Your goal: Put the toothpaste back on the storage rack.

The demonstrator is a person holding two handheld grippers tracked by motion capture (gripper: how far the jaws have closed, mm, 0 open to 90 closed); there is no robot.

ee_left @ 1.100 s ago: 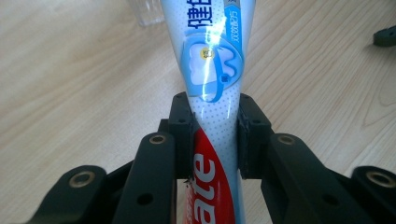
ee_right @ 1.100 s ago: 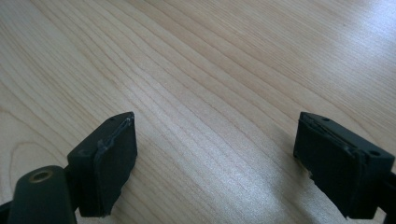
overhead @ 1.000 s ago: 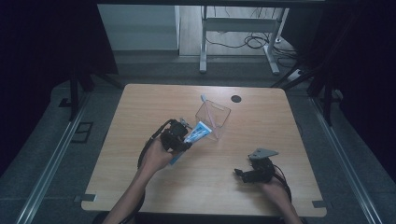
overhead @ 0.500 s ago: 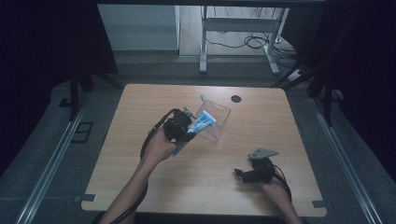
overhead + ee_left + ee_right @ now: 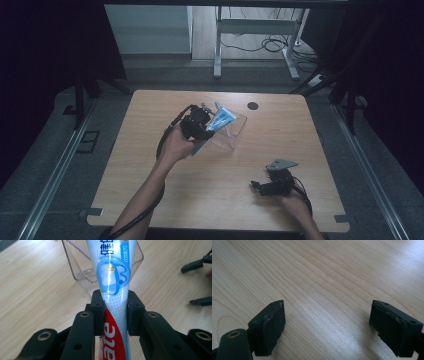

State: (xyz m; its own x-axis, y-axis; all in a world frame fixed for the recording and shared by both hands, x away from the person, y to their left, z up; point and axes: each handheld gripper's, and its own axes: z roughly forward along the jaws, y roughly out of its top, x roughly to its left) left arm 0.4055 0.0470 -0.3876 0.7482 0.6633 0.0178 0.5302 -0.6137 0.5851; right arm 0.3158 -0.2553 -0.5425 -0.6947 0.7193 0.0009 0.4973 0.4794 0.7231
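Where the toothpaste tube (image 5: 113, 287) sits is between the two jaws of the left gripper (image 5: 113, 312), pinched tight w/ no slack either side, its far end pointing ahead of the jaws into the clear plastic container (image 5: 80, 272) that stands on the wooden table (image 5: 324, 270). In the high view the tube (image 5: 220, 120) leans out from the left gripper (image 5: 207, 129) over the container (image 5: 230, 132), which lies just past the jaw tips. Vs. the frame half a sec ago, the left hand (image 5: 175, 145), tube and container look to be at about the same spot on the table; vs. a full sec ago the gripper has travelled fwd and the tube has gone from beside the container to above/inside its mouth. The right gripper (image 5: 272, 185) hasn't shifted: it rests low near the front edge, well apart from the left one, jaws spread wide w/ nothing but bare wood between them (image 5: 327, 327). Hard to make out: the tube's cap end is cut off at the top of the left gripper view, so whether it touches the container's floor can't be told; a thin pinkish item (image 5: 80, 251) inside the container is too partial to identify. A small dark round mark (image 5: 253, 105) lies beyond the container, toward the far edge. Room: open wood stretches right of the left gripper toward the right gripper, and left of it to the table's side edge.
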